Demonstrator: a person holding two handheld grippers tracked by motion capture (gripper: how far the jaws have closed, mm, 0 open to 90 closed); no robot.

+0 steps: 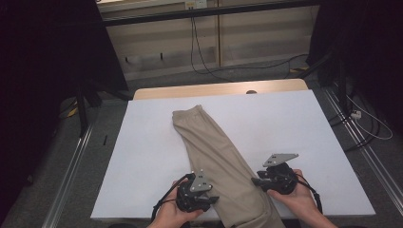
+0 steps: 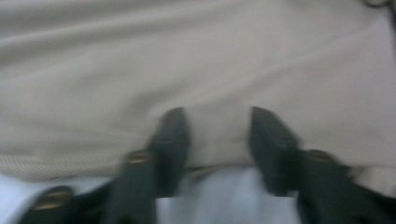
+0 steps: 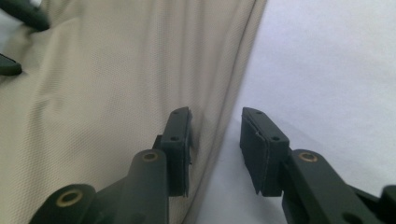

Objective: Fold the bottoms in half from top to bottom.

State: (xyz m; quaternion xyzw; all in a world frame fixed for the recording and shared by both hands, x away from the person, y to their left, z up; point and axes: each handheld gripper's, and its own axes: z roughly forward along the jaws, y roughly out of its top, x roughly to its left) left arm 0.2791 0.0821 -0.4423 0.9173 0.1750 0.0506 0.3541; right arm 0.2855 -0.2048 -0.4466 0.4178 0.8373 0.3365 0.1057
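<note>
Desk, rectangular, white-covered top with a strip of pale wood along its far edge: carries all items listed below.

Trousers, beige woven fabric, folded lengthwise into one long band: lie flat on the desk, running diagonally from the waistband end near the desk's middle to the near edge, where the cloth passes between the two grippers and reaches the edge of the high view. In the left gripper view the fabric shows soft creases; in the right gripper view its straight folded edge runs up the frame with white desk surface to the right of it.

Left gripper, black, two-jaw, with grey three-cornered plate: held in the person's left hand at the near left side of the trousers. Jaws spread, both tips over the cloth at its near edge, nothing pinched; the view is blurred.

Right gripper, black, two-jaw, with grey three-cornered plate: held in the person's right hand at the right side of the trousers. Jaws spread, one over the fabric, the other over the bare desk, the folded edge between them, not yet pinched.
</note>
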